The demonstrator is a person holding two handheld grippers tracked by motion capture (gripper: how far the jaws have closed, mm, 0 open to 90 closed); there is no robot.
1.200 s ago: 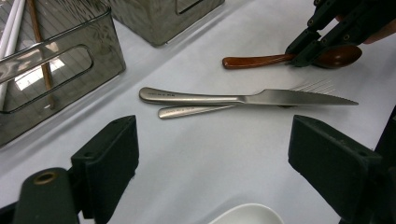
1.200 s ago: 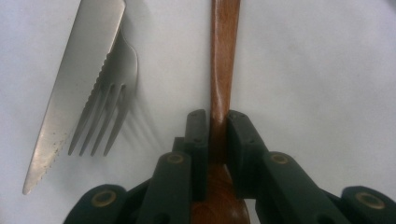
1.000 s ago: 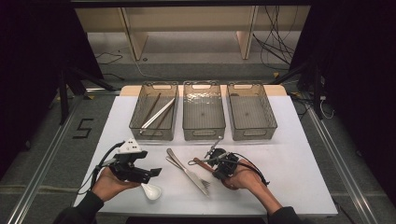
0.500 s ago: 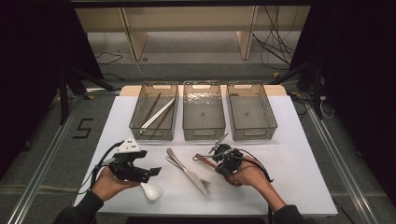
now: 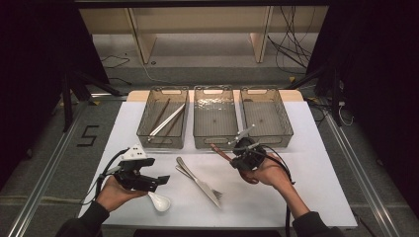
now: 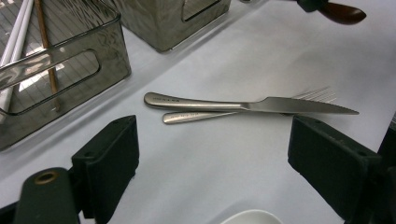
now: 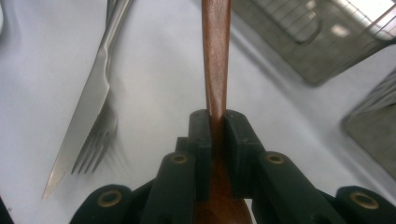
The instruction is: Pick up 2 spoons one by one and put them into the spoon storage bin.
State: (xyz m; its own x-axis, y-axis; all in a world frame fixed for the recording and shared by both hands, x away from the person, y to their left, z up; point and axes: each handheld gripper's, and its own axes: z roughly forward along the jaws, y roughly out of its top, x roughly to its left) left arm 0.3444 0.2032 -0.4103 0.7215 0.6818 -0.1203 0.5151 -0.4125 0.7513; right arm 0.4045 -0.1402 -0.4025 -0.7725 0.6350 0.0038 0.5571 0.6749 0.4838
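Observation:
My right gripper (image 5: 239, 158) (image 7: 215, 122) is shut on a brown wooden spoon (image 5: 220, 152) (image 7: 215, 56), held above the table in front of the middle bin. Its handle juts out past the jaws and its bowl lies back between them. The spoon's dark bowl (image 6: 343, 11) also shows far off in the left gripper view. My left gripper (image 5: 157, 174) (image 6: 212, 154) hovers open and empty at the front left, with a white spoon (image 5: 159, 201) (image 6: 247, 218) just below it. A steel knife (image 5: 196, 180) (image 6: 261, 105) lies across a fork (image 5: 215, 193) (image 6: 196, 116) between the two hands.
Three clear grey bins stand in a row at the back of the white table (image 5: 316, 163). The left bin (image 5: 163, 91) holds white and brown chopsticks (image 5: 167, 121). The middle bin (image 5: 213, 90) and right bin (image 5: 267, 91) look bare inside.
The right gripper has risen off the table with the wooden spoon and shifted toward the bins. The left gripper, knife, fork and white spoon have stayed put.

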